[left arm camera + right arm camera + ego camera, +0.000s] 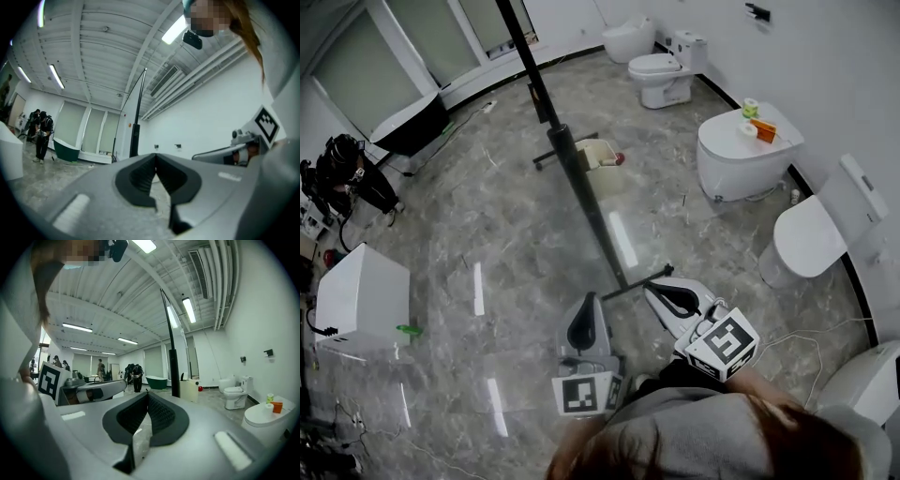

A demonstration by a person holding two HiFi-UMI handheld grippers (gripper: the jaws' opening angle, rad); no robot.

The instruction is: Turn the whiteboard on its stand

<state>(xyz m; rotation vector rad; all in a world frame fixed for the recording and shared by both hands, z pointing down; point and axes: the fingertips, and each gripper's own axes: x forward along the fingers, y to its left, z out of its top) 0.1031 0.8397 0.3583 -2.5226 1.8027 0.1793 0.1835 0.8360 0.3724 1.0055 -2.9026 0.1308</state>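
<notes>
The left gripper [587,309] [156,157] and right gripper [661,292] [147,394] are held side by side, low in the head view. On each, the 2 jaws are pressed together at the tips with nothing between them.

Just ahead of both grippers, and touching neither, stands the whiteboard [581,187] [134,136] [173,371]. It is seen edge-on as a thin dark upright. A foot of its stand [639,279] rests on the grey marbled floor [487,216] near the right gripper.

A white box [361,295] sits to the left. A beige bin [600,159] stands beyond the stand. 2 toilets [811,230] [661,75] line the right wall. A person [342,173] is at the far left.
</notes>
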